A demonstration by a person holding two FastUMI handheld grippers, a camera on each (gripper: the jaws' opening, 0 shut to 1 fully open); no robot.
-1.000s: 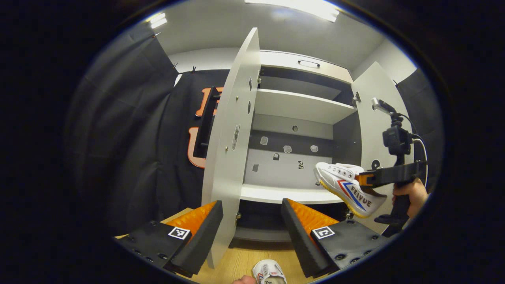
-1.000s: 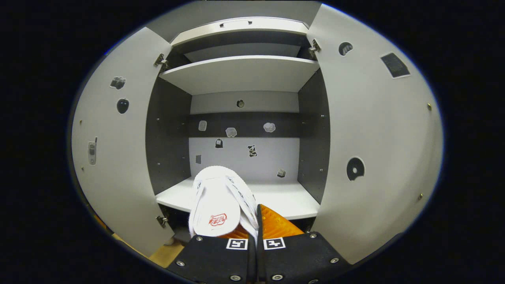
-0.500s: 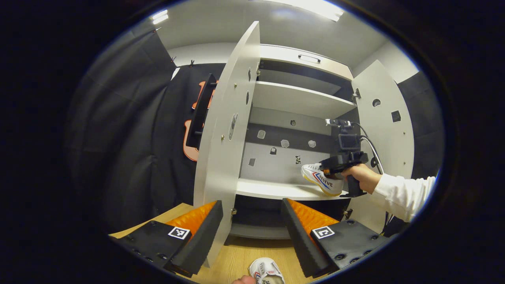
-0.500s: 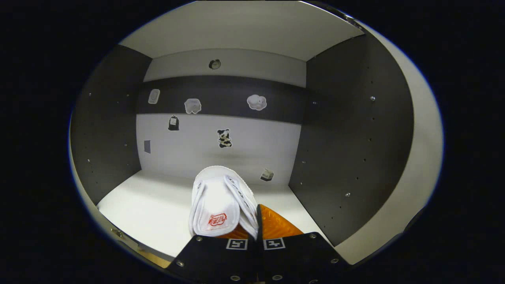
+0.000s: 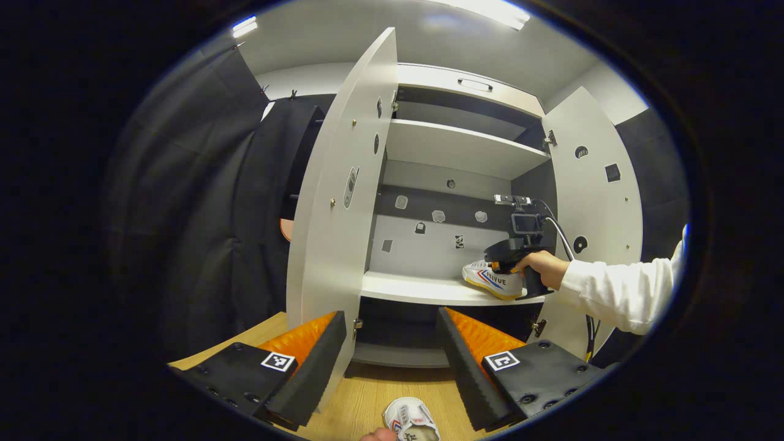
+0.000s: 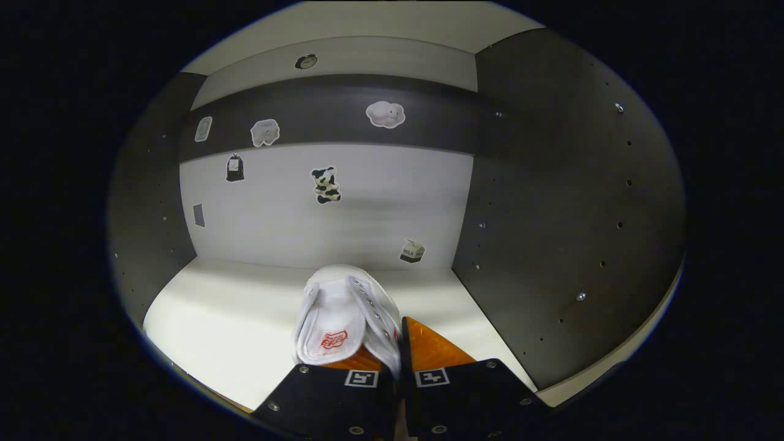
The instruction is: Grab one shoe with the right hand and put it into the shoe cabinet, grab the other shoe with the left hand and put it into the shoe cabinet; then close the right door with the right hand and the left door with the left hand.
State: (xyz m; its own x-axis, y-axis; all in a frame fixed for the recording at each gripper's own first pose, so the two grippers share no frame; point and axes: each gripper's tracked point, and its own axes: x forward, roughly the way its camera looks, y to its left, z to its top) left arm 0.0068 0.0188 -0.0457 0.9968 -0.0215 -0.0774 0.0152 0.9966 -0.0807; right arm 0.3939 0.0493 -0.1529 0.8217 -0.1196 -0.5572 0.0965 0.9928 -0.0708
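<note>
In the right gripper view, my right gripper (image 6: 398, 343) is shut on the heel rim of a white sneaker (image 6: 340, 315), toe pointing at the cabinet's back wall, low over the white shelf (image 6: 226, 318). The left gripper view shows that sneaker (image 5: 492, 278) resting on the right end of the shelf (image 5: 416, 289), with the right gripper (image 5: 499, 267) and a hand in a white sleeve (image 5: 612, 293) behind it. My left gripper (image 5: 392, 352) hangs open in front of the cabinet, above the second white sneaker (image 5: 411, 422) on the wooden floor. Both cabinet doors stand open.
The left door (image 5: 340, 202) swings out close to my left gripper's left finger. The right door (image 5: 597, 202) stands behind the person's arm. An upper shelf (image 5: 459, 150) sits above. Stickers dot the back wall (image 6: 324, 202). The dark right side wall (image 6: 551, 202) is close to the held shoe.
My right gripper has carried the sneaker deeper into the cabinet and lower toward the shelf. My left gripper has stayed open and drifted slightly.
</note>
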